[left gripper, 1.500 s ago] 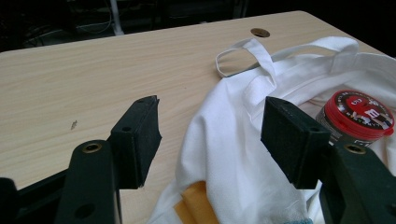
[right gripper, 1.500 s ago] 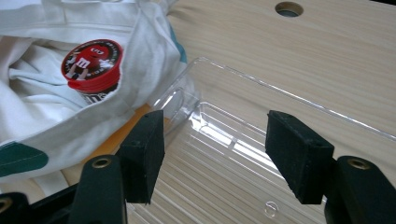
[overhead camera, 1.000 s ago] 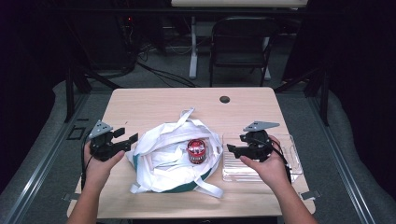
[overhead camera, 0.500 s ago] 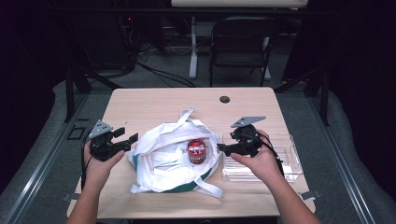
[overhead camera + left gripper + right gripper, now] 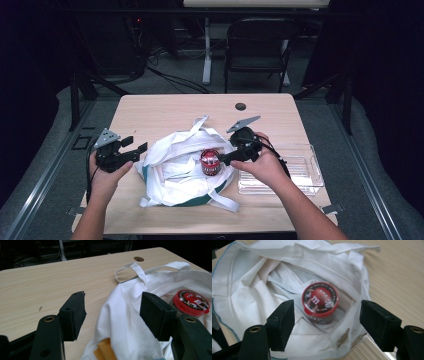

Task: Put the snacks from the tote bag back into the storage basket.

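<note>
Your pale wood-grain surface carries a crumpled white cloth bag; beside it, both your grippers' jaws gape empty.

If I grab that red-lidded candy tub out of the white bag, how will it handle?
The candy tub looks rigid, so it should take a firm pinch. Its round sides may roll if tipped. It sits on the floppy white bag, so cloth could snag or lift with it.
</note>
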{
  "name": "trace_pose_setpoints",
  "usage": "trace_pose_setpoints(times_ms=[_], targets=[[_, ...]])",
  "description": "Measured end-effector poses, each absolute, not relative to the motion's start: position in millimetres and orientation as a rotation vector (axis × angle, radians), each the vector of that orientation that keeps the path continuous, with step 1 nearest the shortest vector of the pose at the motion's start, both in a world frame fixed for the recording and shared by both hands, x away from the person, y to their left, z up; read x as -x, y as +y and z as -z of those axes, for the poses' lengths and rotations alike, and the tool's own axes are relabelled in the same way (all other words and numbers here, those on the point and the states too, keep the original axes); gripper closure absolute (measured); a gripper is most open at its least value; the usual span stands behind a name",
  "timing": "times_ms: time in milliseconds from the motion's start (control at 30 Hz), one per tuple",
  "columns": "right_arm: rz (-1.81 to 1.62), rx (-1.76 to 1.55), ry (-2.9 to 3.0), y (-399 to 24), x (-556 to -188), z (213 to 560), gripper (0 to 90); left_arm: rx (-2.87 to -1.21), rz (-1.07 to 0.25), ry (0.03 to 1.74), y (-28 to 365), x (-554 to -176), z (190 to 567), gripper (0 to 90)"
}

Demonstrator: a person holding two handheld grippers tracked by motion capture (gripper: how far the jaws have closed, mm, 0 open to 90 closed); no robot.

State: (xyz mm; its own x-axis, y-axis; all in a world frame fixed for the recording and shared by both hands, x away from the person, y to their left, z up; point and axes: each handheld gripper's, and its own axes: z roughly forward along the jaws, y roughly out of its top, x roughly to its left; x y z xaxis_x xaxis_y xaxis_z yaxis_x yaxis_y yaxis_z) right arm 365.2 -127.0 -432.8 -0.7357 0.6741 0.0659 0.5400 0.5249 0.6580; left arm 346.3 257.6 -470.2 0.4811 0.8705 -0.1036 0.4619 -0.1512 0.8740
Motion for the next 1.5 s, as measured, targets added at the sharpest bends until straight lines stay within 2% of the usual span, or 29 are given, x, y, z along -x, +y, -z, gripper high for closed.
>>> trace_pose_setpoints(times_ms=[933, 1067, 1500], targets=[[-0.659, -1.014, 2.724, -57.6, -403.1, 453.6, 23.9, -1.789, -0.541, 1.131, 259.2, -346.9, 469.7, 37.2], [-0.623, -1.02, 2.732, -53.1, -407.4, 460.3, 21.3, -1.786, -0.54, 1.133, 259.8, -347.3, 470.0, 37.2], [-0.603, -1.06, 2.711, -52.3, -410.8, 483.2, 20.8, -1.788, -0.535, 1.132, 258.8, -347.6, 470.4, 37.1]])
